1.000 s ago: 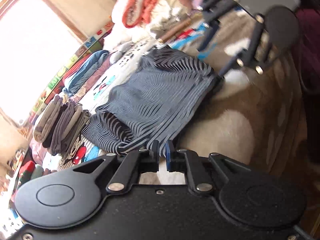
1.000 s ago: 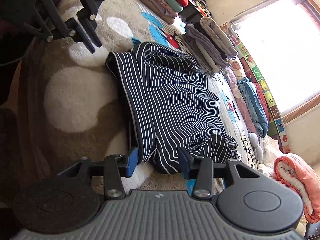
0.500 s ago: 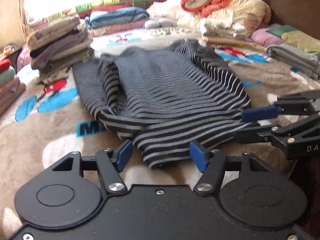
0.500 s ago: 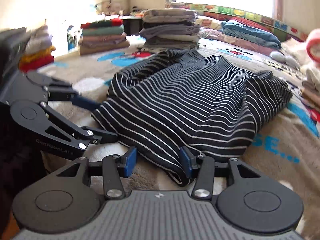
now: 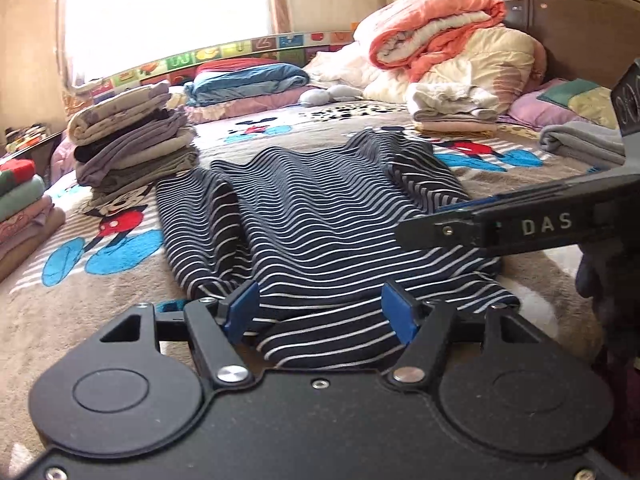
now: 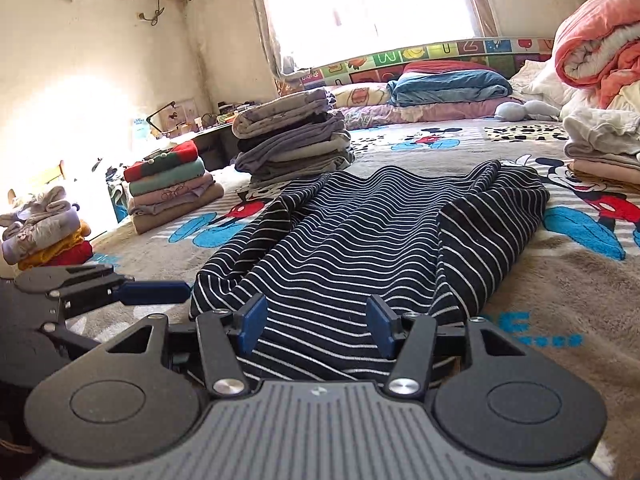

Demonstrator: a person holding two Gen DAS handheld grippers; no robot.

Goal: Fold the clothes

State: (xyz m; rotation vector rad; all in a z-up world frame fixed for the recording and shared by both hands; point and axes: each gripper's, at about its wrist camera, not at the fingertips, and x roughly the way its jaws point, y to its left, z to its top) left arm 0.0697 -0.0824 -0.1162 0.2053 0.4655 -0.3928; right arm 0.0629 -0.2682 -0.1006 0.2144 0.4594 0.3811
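2 grippers have changed since the earlier frames: both views were rolled hard to one side and now sit level, with the window at 12 o'clock. the left gripper (image 5: pixel 320 310) was pinched nearly shut on the garment hem and now stands apart. the right gripper (image 6: pixel 316 326) has also widened.

pose: both grippers point slightly downward along the bed blanket (image 5: pixel 80 320), side by side at the near hem of the striped garment (image 5: pixel 332 216). in the left view the right gripper (image 5: pixel 456 216) enters from 3 o'clock; in the right view the left gripper (image 6: pixel 152 292) enters from 9 o'clock.

jaws: both pairs are opening. the near hem of the striped garment (image 6: pixel 360 240) lies between each pair of blue pads, and no pad presses on it.

the garment lies flat on the blanket, sleeves folded inward, running toward 12 o'clock. 1 stack of folded clothes (image 5: pixel 132 140) sits beyond it at 10 o'clock, and a 2nd stack (image 6: pixel 172 188) lies at 9 o'clock in the right view.
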